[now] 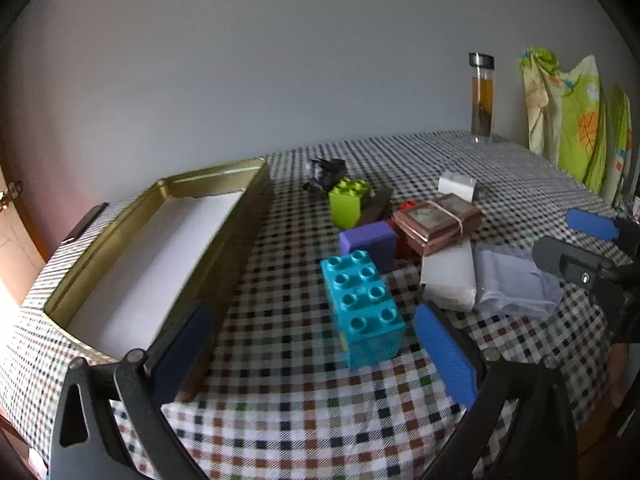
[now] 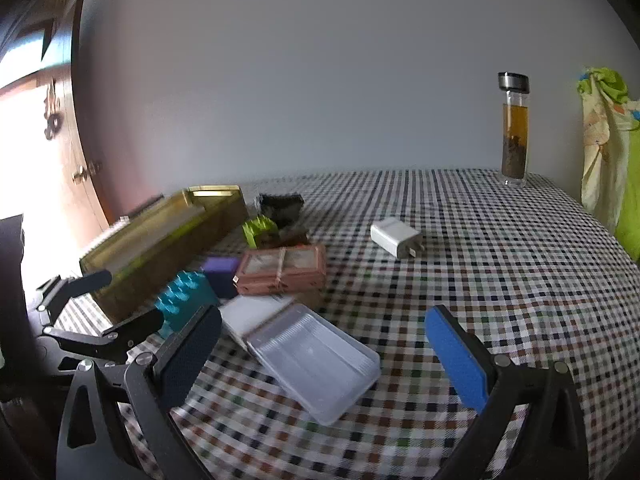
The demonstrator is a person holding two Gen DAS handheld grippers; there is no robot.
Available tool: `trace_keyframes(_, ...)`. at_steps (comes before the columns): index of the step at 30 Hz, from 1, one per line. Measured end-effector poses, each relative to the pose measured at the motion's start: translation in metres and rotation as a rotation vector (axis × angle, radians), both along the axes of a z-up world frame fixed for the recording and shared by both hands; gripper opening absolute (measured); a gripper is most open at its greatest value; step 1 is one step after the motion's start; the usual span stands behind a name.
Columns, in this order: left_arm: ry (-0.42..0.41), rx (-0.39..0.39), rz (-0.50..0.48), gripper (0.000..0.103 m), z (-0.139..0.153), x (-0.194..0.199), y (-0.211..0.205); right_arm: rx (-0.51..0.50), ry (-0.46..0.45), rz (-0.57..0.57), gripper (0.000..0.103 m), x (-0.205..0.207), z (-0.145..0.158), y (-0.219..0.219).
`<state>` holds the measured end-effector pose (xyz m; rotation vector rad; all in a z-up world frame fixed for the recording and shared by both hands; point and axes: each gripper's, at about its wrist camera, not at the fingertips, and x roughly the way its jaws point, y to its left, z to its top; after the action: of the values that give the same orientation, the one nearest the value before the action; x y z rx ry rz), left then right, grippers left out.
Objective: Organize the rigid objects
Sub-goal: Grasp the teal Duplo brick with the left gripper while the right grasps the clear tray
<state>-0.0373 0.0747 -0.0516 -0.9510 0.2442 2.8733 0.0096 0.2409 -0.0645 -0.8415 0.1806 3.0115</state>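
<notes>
A gold tin box [image 1: 168,248] lies open on the checked tablecloth at the left, with a white lining. My left gripper [image 1: 316,344] is open, and a teal toy brick [image 1: 362,308] stands between its fingers without touching them. Behind it lie a purple block [image 1: 370,242], a green brick [image 1: 347,200], a brown card case [image 1: 436,222] and a white box [image 1: 450,276]. My right gripper [image 2: 320,344] is open over a clear plastic case [image 2: 316,360]. The tin [image 2: 160,240] and teal brick [image 2: 186,298] show at its left.
A white charger plug [image 2: 396,238] lies mid-table. A glass tea bottle [image 2: 514,128] stands at the back right by the wall. A black clip-like object [image 1: 326,172] lies behind the green brick. Green patterned cloth [image 1: 576,120] hangs at the right edge.
</notes>
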Motion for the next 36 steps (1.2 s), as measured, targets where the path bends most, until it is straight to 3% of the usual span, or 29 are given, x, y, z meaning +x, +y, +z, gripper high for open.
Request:
trace_keyframes(5,-0.031,0.025,-0.035,0.1,0.0,-0.009,0.004,-0.018,-0.068,0.101,0.102,-0.009,-0.007,0.004)
trace_keyframes(10,-0.092,0.027,-0.064,0.067,-0.008,-0.019,0.007,0.072,-0.144,0.171,0.102,-0.024,-0.015,-0.01)
trace_keyframes(12,-0.104,0.041,-0.072,0.057,-0.009,-0.022,0.007,0.069,-0.175,0.187,0.102,-0.032,-0.018,-0.01)
trace_keyframes(15,-0.129,0.051,-0.093,0.032,-0.013,-0.024,0.007,0.072,-0.207,0.199,0.098,-0.039,-0.023,-0.01)
trace_keyframes(18,-0.138,0.062,-0.107,0.031,-0.013,-0.024,0.007,0.059,-0.275,0.226,0.076,-0.046,-0.031,-0.01)
trace_keyframes(22,-0.131,0.063,-0.118,0.031,-0.012,-0.022,0.007,0.045,-0.276,0.255,0.071,-0.046,-0.033,-0.011)
trace_keyframes(24,-0.116,0.065,-0.114,0.031,-0.011,-0.02,0.005,0.07,-0.269,0.258,0.057,-0.044,-0.034,-0.015)
trace_keyframes(30,-0.089,0.105,-0.101,0.031,-0.008,-0.018,-0.005,0.06,-0.248,0.251,0.057,-0.044,-0.031,-0.014)
trace_keyframes(36,-0.036,0.113,-0.09,0.031,-0.004,-0.012,-0.009,0.086,-0.16,0.219,0.057,-0.033,-0.023,-0.014)
